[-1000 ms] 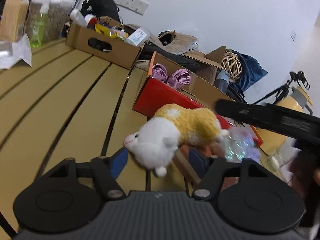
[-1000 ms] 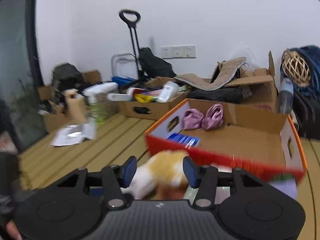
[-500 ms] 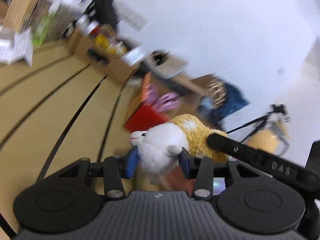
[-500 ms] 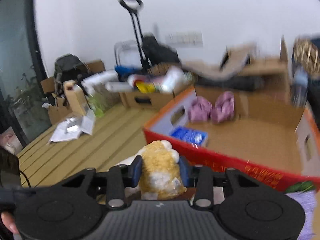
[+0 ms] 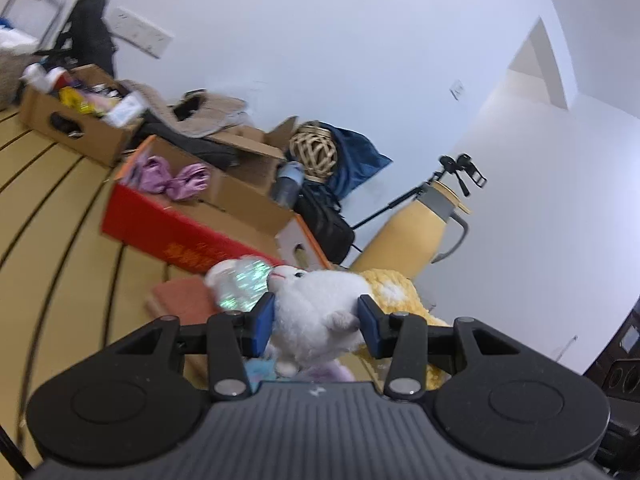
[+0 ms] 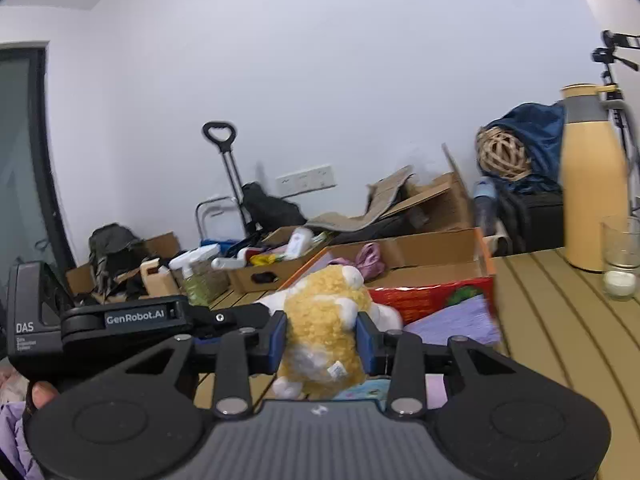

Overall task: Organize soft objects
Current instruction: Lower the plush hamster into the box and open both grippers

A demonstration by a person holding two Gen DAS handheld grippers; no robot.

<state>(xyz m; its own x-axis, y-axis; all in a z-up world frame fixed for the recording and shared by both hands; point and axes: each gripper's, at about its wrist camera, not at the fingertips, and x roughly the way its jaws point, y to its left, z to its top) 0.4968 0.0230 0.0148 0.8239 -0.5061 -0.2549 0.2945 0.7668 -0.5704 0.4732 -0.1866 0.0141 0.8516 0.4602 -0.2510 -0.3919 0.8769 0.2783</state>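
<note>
- Plush toy [image 5: 316, 316]: a white-headed, yellow-bodied stuffed animal, carried clear of the slatted table [image 6: 560, 320] between both grippers, on the near side of the red cardboard box [image 6: 432, 300].
- Left gripper [image 5: 316, 318] is clamped on the white head; its blue pads [image 5: 262, 320] press into the fur on both sides.
- Right gripper [image 6: 322, 338] is pinched on the yellow rump; its jaws are closing a touch more, and the body bulges between them.
- Long axis of the toy runs from one gripper to the other, roughly along the box's near wall, so neither hand alone has it by the middle.
- In the right wrist view the box lies directly behind the toy, with its open top a little lower than the toy's back; in the left wrist view the box lies up and to the left of the head.
- Inside the box, a pink cloth bundle [image 5: 172, 176] sits against the far wall, and the rest of the box floor looks bare.
- Judgement: the coming move is a short carry away from the person and over the near wall; the right hand's end seems nearer the opening.
- Risk, as a guess: if one end leads too far, the soft body may twist or catch on the wall's edge.
</note>
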